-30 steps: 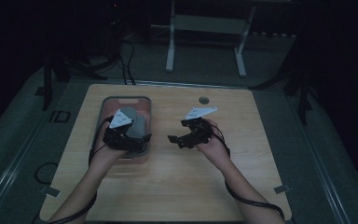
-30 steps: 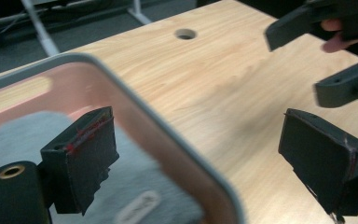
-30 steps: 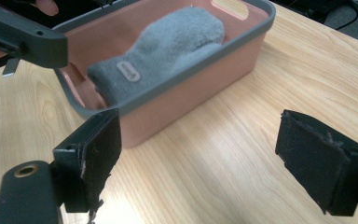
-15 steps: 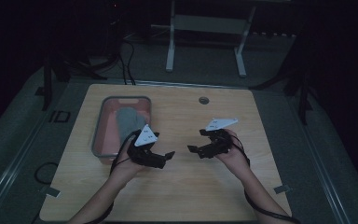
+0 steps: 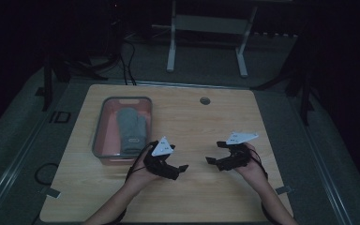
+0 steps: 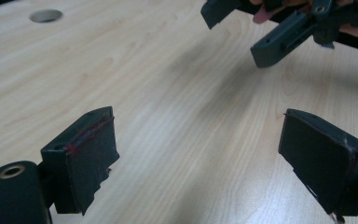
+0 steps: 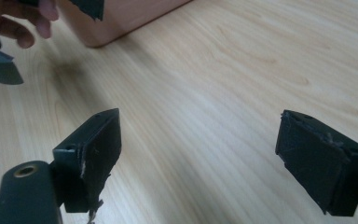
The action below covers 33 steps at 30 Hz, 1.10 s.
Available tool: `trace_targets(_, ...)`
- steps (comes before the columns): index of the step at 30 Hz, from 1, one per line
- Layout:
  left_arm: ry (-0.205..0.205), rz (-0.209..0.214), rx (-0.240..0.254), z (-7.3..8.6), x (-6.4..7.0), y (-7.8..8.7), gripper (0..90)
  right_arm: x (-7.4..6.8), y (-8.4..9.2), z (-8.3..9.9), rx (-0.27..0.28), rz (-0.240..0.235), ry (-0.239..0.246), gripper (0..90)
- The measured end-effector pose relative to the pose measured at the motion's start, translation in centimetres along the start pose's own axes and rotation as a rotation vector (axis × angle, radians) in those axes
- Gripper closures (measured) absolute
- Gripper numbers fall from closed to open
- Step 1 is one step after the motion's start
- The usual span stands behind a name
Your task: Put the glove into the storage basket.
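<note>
The left gripper (image 5: 180,168) and right gripper (image 5: 211,160), jaws spread wide and holding nothing, face each other over bare wood near the front of the table (image 5: 187,117). To their left, a grey cloth (image 5: 131,129) lies folded inside a pink tray (image 5: 104,123).

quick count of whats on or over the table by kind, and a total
grippers: 2, left gripper and right gripper, both open and empty
trays: 1, pink tray
folded cloths: 1, grey cloth lying in the tray
total: 4
</note>
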<state>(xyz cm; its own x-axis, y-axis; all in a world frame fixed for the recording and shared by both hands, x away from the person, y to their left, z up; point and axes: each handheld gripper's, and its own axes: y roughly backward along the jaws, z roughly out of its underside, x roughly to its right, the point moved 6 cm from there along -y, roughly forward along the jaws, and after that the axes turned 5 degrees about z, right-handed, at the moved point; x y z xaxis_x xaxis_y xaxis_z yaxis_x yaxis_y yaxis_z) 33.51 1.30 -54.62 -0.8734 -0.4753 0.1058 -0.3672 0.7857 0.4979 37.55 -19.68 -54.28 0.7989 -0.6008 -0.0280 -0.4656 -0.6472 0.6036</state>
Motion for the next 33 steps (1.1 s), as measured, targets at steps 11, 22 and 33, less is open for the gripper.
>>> trace_targets(11, 0.025, 0.043, -0.013, 1.7, 0.8, -1.6, 11.6, 0.8, 1.3, 4.3, 0.023, 0.034, -0.018, 14.0)
trace_targets(22, 0.028, 0.072, -0.001, 2.8, 1.4, -2.3, 11.6, 0.9, 2.7, 7.4, 0.035, 0.05, -0.046, 14.0)
trace_targets(33, 0.043, 0.085, 0.005, 3.4, 1.6, -2.6, 11.6, 2.1, 4.7, 8.8, 0.083, 0.095, -0.085, 14.5)
